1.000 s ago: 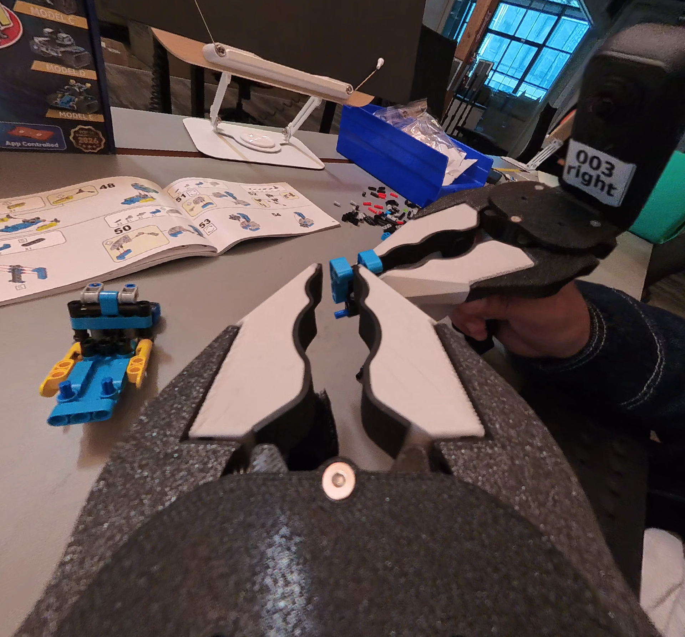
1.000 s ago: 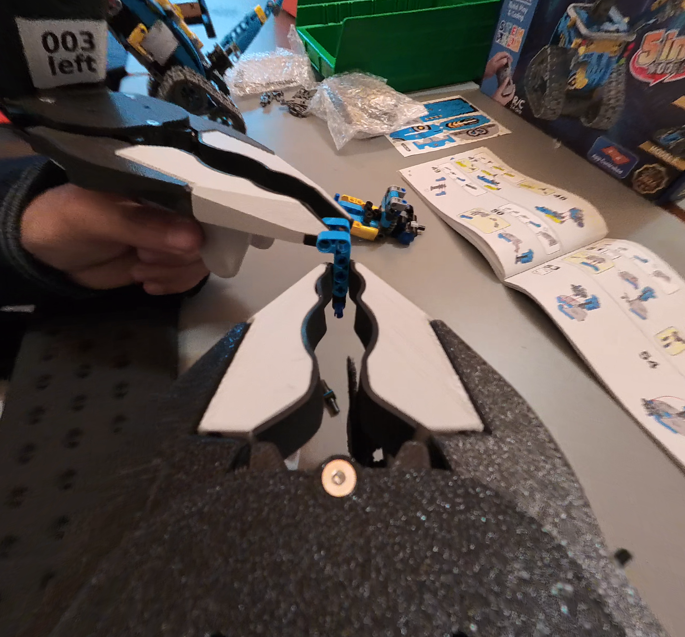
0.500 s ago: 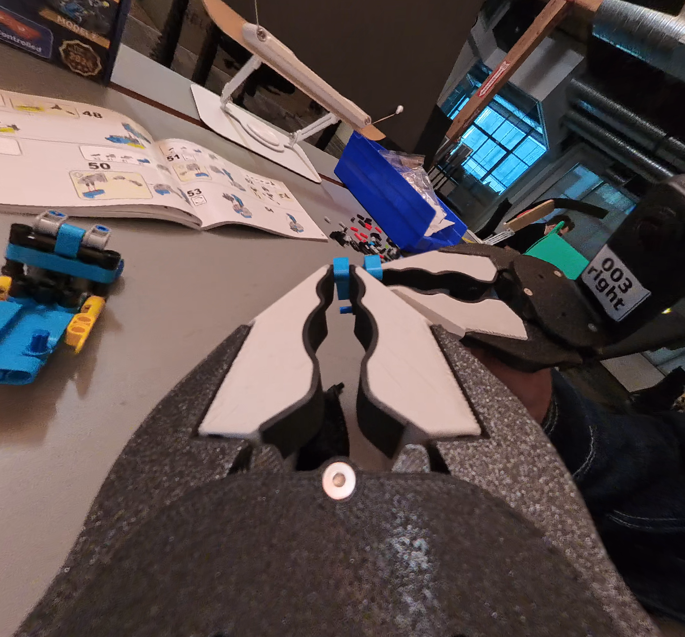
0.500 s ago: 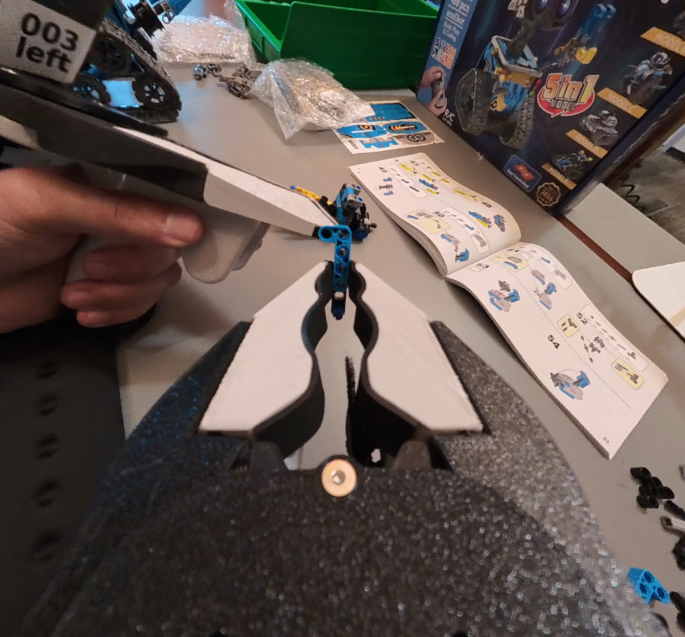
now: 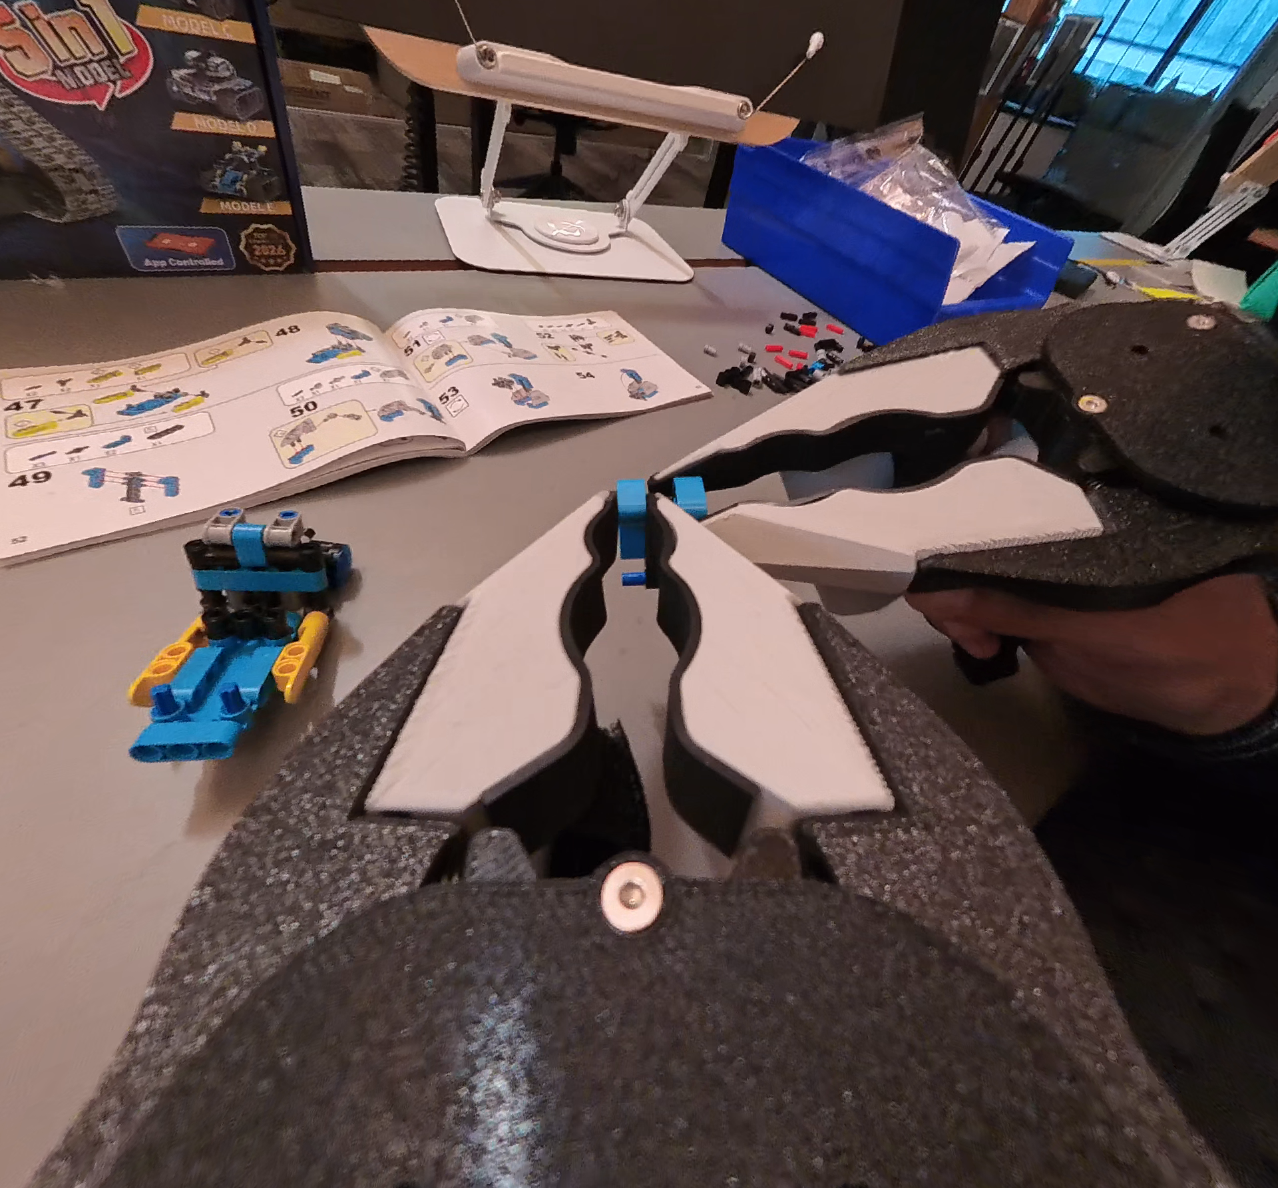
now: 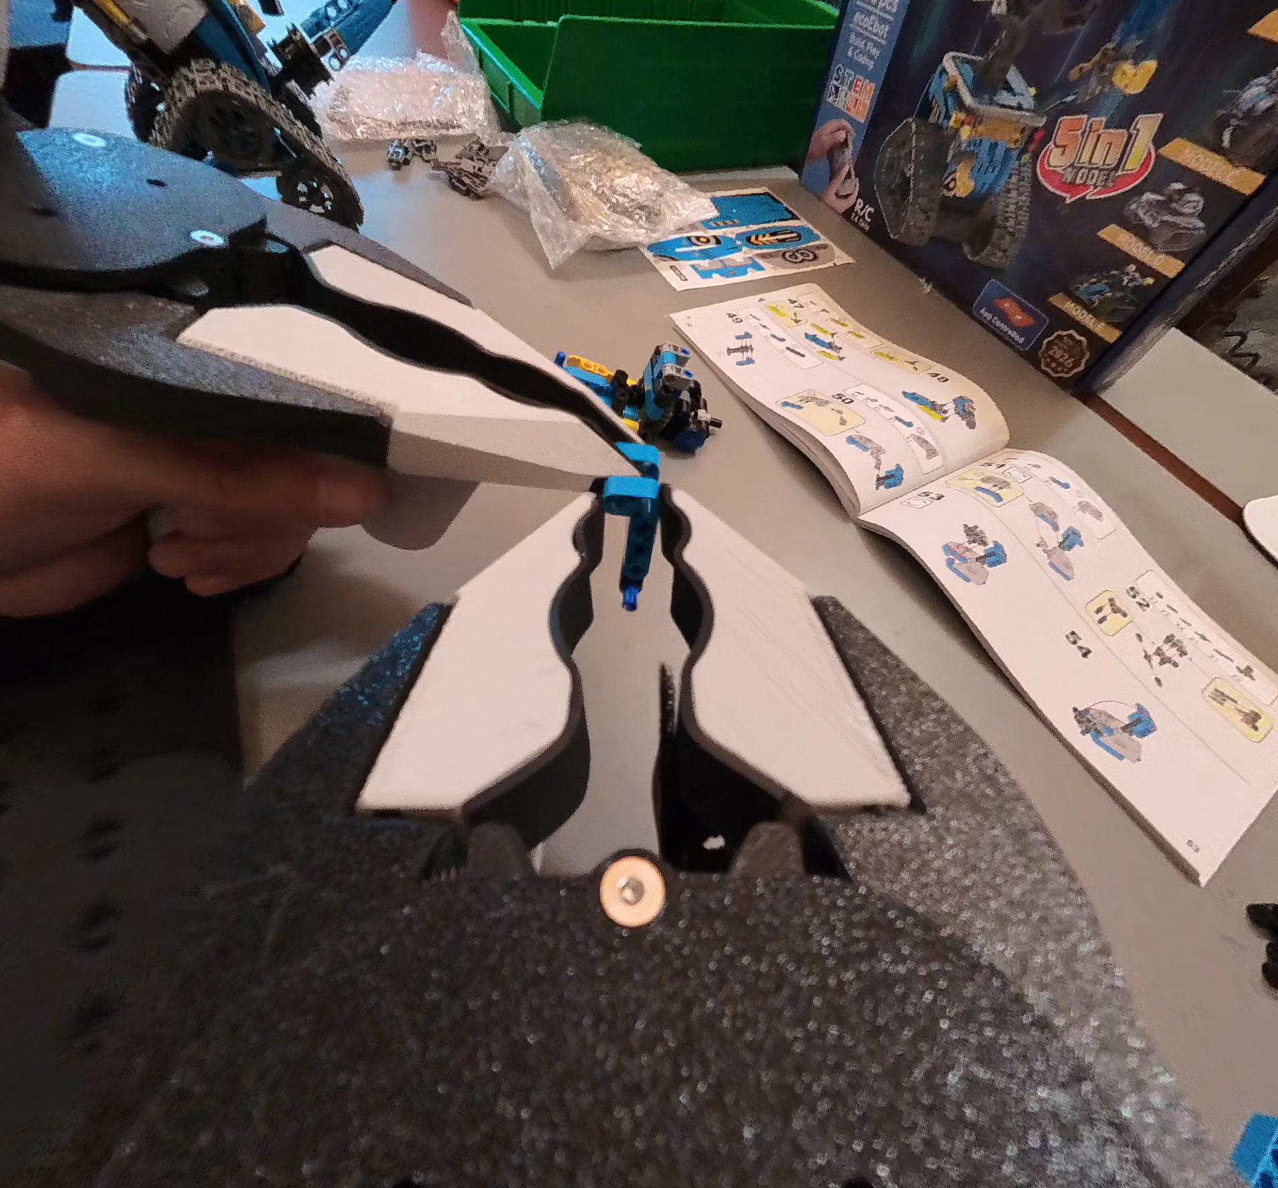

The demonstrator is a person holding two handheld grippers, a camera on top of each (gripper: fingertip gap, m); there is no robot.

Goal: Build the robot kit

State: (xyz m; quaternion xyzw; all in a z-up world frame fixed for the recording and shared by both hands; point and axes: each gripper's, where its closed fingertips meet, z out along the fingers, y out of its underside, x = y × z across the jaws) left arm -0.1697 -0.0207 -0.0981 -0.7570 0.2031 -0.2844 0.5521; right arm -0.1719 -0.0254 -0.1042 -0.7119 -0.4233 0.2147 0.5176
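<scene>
My left gripper [image 5: 633, 506] is shut on a small blue beam piece [image 5: 631, 529] with a short blue pin at its near end, held above the grey table [image 5: 449, 567]. My right gripper [image 5: 681, 498] comes in from the right and pinches a blue part touching it. In the right wrist view, my right gripper [image 6: 629, 499] is shut on a blue holed beam [image 6: 637, 536], and the left gripper [image 6: 633, 463] grips its top from the left. I cannot tell whether the blue parts are one piece or two.
A small blue-and-yellow model [image 5: 235, 643] lies left on the table, with an open instruction booklet [image 5: 311, 408] behind it. Further off are a blue bin [image 5: 864, 256], loose small parts [image 5: 788, 359], a white stand [image 5: 567, 235], a kit box [image 6: 1072, 117], a green bin [image 6: 657, 62], plastic bags [image 6: 595, 187] and a large wheeled model [image 6: 207, 83]. Both grippers' tips are close together, under 4 cm apart.
Both grippers have stayed pinched on the blue piece. The two hands have tilted and swung together, and the left view has levelled back towards the booklet and box.
</scene>
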